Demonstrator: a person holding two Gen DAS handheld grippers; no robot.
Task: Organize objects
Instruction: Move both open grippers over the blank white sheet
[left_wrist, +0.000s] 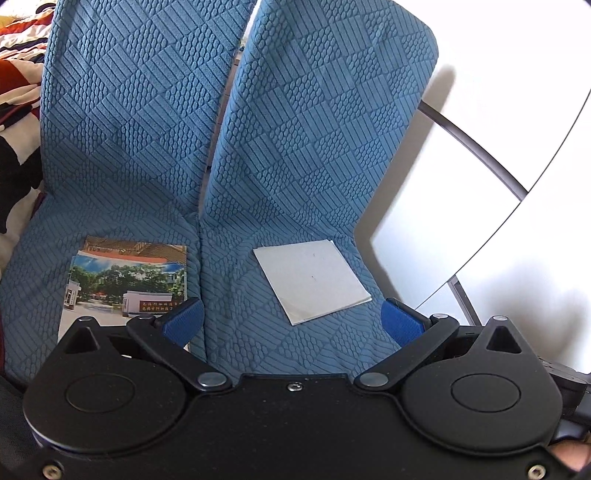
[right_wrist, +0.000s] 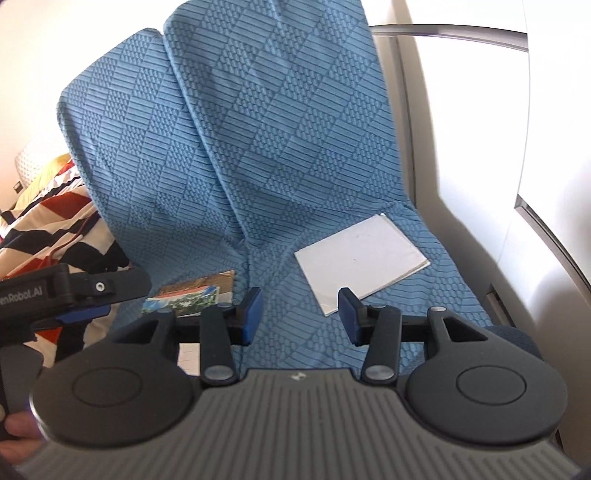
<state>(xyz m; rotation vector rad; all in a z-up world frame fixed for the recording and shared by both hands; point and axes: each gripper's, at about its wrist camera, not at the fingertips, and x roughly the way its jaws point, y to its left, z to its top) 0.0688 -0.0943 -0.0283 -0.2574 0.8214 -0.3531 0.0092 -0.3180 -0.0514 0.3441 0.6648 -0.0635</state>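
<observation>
A white square booklet (left_wrist: 312, 281) lies flat on the right blue seat cushion (left_wrist: 280, 350); it also shows in the right wrist view (right_wrist: 362, 258). A stack of photo postcards (left_wrist: 125, 284) lies on the left cushion, also seen in the right wrist view (right_wrist: 192, 295). My left gripper (left_wrist: 291, 321) is open wide and empty, hovering in front of both. My right gripper (right_wrist: 301, 315) is open and empty, just short of the booklet's near corner. The left gripper's body (right_wrist: 66, 288) shows at the left of the right wrist view.
Two blue quilted backrests (left_wrist: 147, 110) stand upright behind the cushions. A white wall with a grey rail (left_wrist: 476, 147) runs along the right. A striped red, white and black blanket (right_wrist: 44, 221) lies to the left.
</observation>
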